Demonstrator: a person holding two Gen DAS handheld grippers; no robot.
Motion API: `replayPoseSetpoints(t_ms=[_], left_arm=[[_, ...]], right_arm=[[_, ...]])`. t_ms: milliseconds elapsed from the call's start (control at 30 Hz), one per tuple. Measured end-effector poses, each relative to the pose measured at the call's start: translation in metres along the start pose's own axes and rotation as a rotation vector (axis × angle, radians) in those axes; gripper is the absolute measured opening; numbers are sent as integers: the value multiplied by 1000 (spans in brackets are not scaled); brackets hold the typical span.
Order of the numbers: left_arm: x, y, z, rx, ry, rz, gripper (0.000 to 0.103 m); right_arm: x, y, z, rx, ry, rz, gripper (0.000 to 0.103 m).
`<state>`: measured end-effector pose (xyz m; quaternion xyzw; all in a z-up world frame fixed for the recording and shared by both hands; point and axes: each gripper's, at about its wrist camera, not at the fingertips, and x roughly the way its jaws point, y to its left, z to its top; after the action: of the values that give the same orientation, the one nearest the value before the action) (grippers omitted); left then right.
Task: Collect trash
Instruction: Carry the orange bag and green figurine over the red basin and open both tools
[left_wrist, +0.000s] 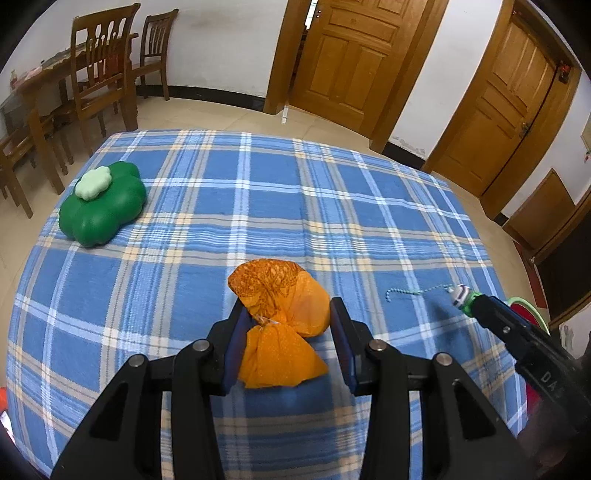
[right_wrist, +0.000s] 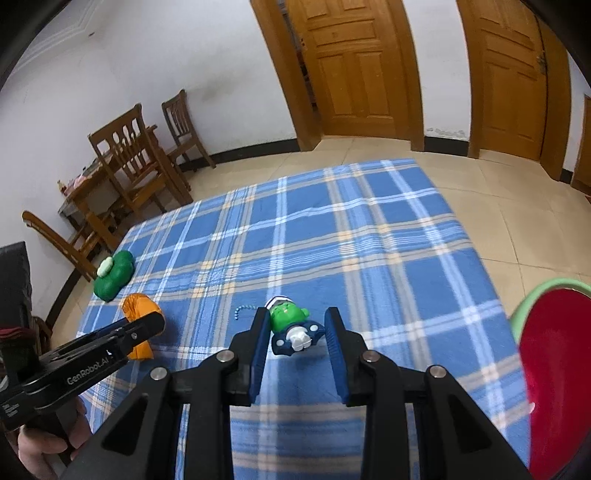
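Item 1. Orange pouch (left_wrist: 280, 317): lies between the fingers of the left gripper (left_wrist: 286, 343), on the plaid cloth (left_wrist: 258, 206) of the table. Its long axis runs along the fingers, tied waist about level with the tips. Left pad touches the waist; right pad sits against the bulge. Fingers at a middling gap, apparently clamped on the pouch, though whether it is lifted cannot be told.

Item 2. Green figure (right_wrist: 291, 326) with bead chain (right_wrist: 242, 309): between the fingers of the right gripper (right_wrist: 293, 332), head away from the camera, body lying aslant across the gap. Fingers narrow; the left one touches the head, and contact on the right is unclear.

Item 3. Red bin (right_wrist: 554, 354), green-rimmed: right edge, nearest the right gripper; judged the destination.

Item 4. Green clover box (left_wrist: 103, 203): far left, untouched, nearer the left gripper.
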<state>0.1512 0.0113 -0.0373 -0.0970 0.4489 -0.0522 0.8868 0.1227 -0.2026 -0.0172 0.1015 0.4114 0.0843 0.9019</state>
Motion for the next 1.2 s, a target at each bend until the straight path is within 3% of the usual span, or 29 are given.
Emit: replayPoseSetpoints(t_ms=[500, 1200], left_arm=[[-12, -50, -9, 87, 12, -70, 43], [-15, -151, -29, 288, 71, -202, 43]], right_arm=[[-58, -55, -16, 121, -89, -58, 33], [-133, -171, -55, 366, -191, -248, 33]])
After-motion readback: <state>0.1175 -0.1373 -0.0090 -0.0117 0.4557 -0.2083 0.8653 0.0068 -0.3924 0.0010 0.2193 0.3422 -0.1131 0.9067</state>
